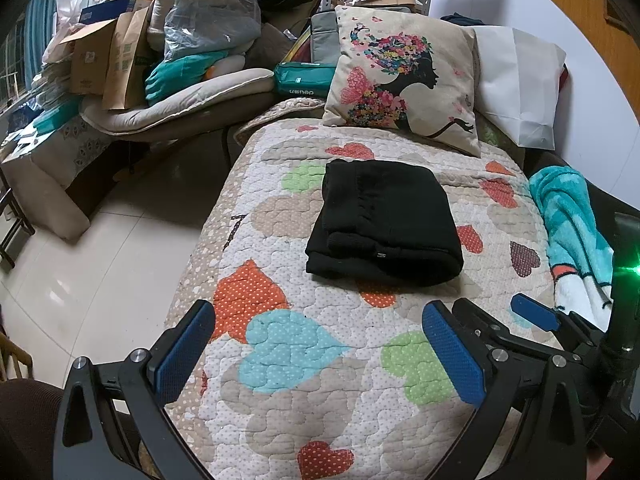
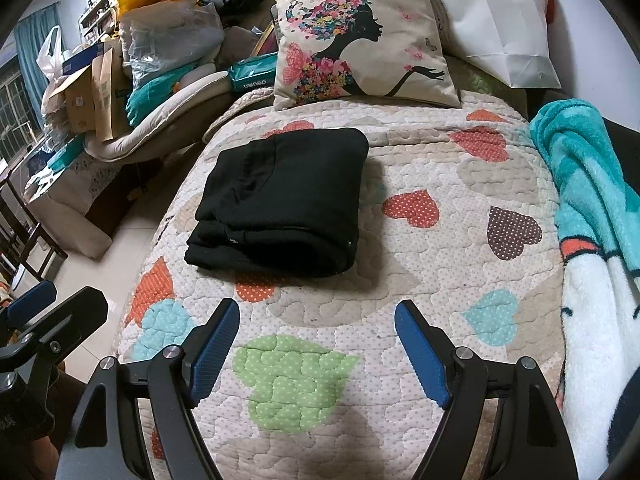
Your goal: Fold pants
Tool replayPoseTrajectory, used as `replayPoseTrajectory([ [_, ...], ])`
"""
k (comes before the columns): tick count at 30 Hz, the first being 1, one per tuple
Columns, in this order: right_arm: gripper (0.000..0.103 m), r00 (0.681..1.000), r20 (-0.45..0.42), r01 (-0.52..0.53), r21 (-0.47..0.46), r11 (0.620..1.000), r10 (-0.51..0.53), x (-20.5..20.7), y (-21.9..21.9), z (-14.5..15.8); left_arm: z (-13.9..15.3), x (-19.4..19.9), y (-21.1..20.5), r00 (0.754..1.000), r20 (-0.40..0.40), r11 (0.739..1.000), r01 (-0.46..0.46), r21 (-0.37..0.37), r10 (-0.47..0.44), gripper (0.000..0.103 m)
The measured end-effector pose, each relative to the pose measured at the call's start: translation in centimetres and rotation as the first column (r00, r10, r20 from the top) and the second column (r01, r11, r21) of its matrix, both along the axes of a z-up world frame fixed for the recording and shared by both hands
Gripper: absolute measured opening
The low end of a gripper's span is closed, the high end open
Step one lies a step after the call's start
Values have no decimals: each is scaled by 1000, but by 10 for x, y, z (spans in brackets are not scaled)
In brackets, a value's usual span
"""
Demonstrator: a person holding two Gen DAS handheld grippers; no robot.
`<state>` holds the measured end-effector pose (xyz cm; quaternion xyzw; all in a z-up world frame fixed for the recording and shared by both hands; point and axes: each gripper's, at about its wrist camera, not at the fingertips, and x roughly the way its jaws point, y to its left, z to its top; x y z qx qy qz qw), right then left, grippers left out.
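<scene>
Pants (image 1: 382, 222): black, folded into a compact stack, lying mid-quilt (image 1: 312, 360), near the pillow (image 1: 404, 76).
Left gripper (image 1: 320, 356): fingers spread, holding nothing, above the quilt (short of the pants).
Right gripper (image 2: 316, 354): fingers spread, holding nothing.
Blanket (image 2: 588, 216): along the quilt's right edge.

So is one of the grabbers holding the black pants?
No, the folded black pants lie alone on the heart quilt, and both the left gripper and right gripper have open, empty jaws.
</scene>
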<state>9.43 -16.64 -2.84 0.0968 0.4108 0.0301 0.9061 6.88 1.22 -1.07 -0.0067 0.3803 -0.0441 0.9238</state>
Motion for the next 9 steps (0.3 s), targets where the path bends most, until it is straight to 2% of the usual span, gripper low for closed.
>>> replayPoseTrajectory([
  [5,85,1000,-6,-4,-7,1000,3,1,-1,-4,-5,2,0,1000,-5,1000,12,4,-12,103],
  [9,85,1000,-22,4,-12,1000,-5,3,-4,-8,-15,8,4,999,-41,1000,8,-6,-8,103],
])
